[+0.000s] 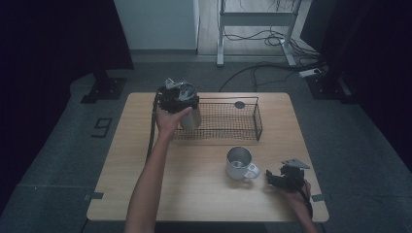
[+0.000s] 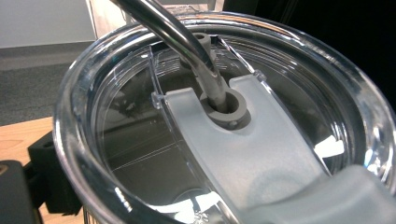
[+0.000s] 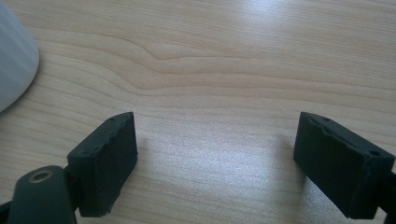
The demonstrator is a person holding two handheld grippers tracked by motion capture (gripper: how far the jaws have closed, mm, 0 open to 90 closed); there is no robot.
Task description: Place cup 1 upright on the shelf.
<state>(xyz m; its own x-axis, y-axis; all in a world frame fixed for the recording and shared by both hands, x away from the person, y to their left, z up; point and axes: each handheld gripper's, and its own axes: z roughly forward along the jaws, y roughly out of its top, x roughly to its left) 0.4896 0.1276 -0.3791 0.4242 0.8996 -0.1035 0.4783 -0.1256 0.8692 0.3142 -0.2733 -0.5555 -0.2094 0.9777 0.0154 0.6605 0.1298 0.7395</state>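
The wooden bench is carrying every item in the high view, with a black wire basket sitting toward its far edge. At the basket's left end, a steel tumbler is standing upright; whether it is resting inside the basket or just beside its left wall cannot be told. The left gripper is sitting directly over the tumbler's top, with the person's left hand wrapping around from the near side. In the left gripper view, the tumbler's clear lid is lying very close to the camera, and a straw is passing down through the grey grommet in the lid's frosted slider — one black jaw is showing at the lower left against the lid's rim, so the left gripper is gripping the tumbler at its top. A white mug is standing upright near the middle of the bench, handle pointing toward the right gripper, which is lying just beside it. In the right gripper view, the jaws are standing apart over bare wood with nothing between them — the mug's white wall is showing at the upper left.
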